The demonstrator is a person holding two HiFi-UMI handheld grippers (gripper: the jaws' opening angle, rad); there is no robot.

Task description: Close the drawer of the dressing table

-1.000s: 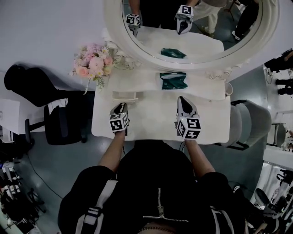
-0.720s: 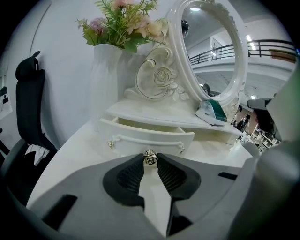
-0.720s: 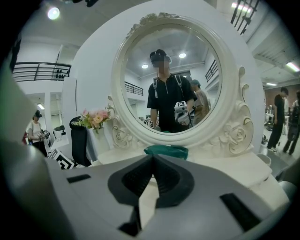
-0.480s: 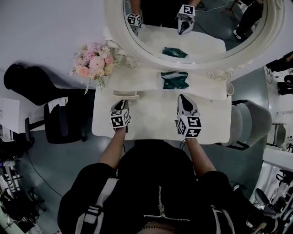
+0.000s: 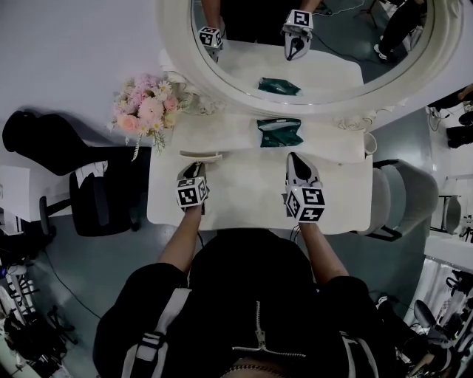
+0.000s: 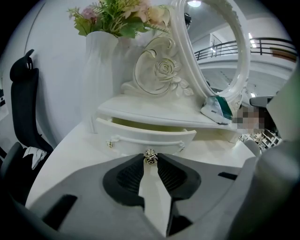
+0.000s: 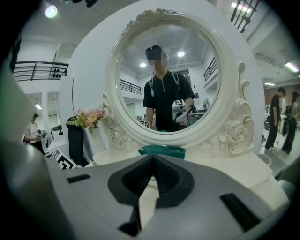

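While the left hand-held gripper (image 5: 195, 168) pinches the knob (image 6: 150, 157) of the part-open drawer (image 6: 145, 136), the right hand-held gripper (image 7: 151, 160) hovers clenched and empty over the worktop (image 5: 247, 199).

— How did we find the light?

— Soft and even, from overhead. We saw a ceiling lamp (image 7: 50, 10) as a bright spot in the right gripper view. The white table top (image 5: 251, 192) looked bright, with no hard shadows, while the floor (image 5: 89, 273) around it looked dim.

— Any glare?

— Little. We noticed a small glint on the drawer knob (image 6: 150, 157) and a lamp flaring at the top of the mirror (image 6: 220, 61).

— And sharpness?

— We judged the head view sharp mid-frame. Both gripper views bent straight lines and went black at the corners. The left gripper (image 6: 150, 161) and right gripper (image 7: 151, 159) were soft up close.
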